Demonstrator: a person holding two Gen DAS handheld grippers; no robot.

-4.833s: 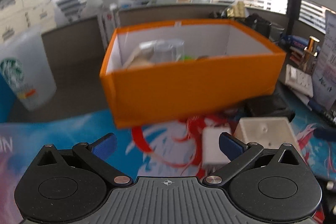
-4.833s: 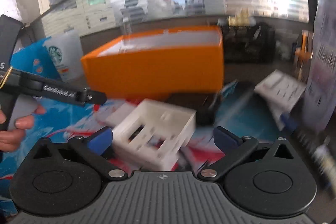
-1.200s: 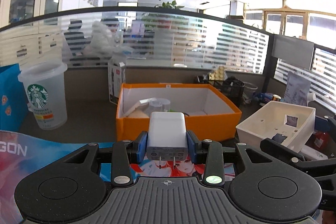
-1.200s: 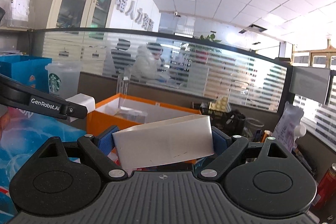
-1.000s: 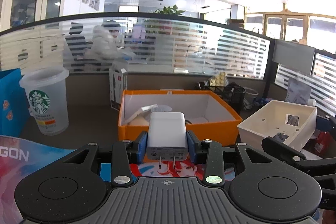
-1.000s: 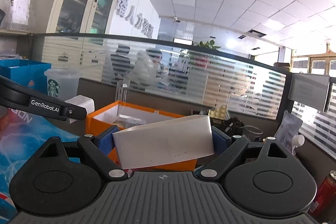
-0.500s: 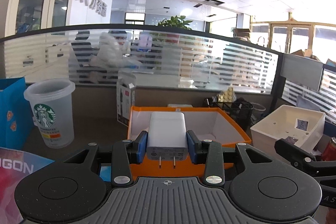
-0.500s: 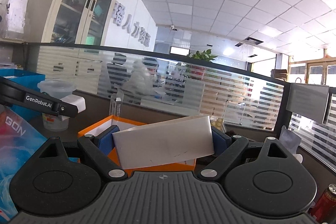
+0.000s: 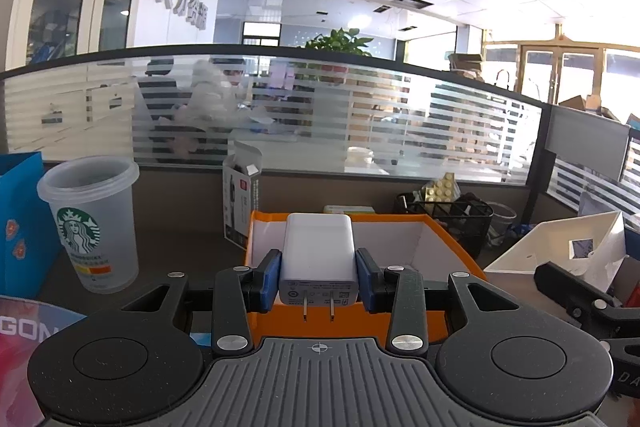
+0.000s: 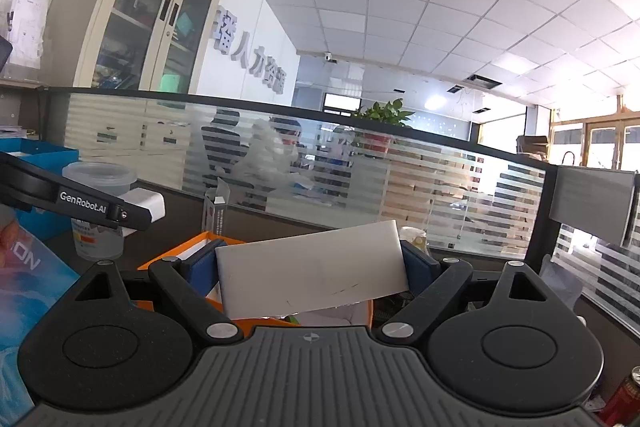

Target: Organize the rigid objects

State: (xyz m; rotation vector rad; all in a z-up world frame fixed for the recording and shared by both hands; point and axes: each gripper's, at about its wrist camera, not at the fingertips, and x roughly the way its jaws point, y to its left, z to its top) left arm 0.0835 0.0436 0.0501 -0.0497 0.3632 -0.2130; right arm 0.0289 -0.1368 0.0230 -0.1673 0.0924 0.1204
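Note:
My left gripper (image 9: 318, 277) is shut on a white plug charger (image 9: 318, 253), prongs pointing back at the camera, held above the near edge of the orange box (image 9: 452, 247). My right gripper (image 10: 310, 267) is shut on a white plastic box (image 10: 312, 269), tilted, held above the orange box (image 10: 176, 253). That white box also shows at the right of the left wrist view (image 9: 560, 247). The charger and left gripper arm show at the left of the right wrist view (image 10: 148, 205).
A Starbucks cup (image 9: 90, 223) stands left of the orange box, with a blue bag (image 9: 20, 227) beside it. A small carton (image 9: 240, 203) and a black wire basket (image 9: 444, 219) stand behind the box. A red can (image 10: 624, 395) is at lower right.
Both grippers closed on their objects and lifted them off the mat. Over the last second they rose further and moved toward the orange box.

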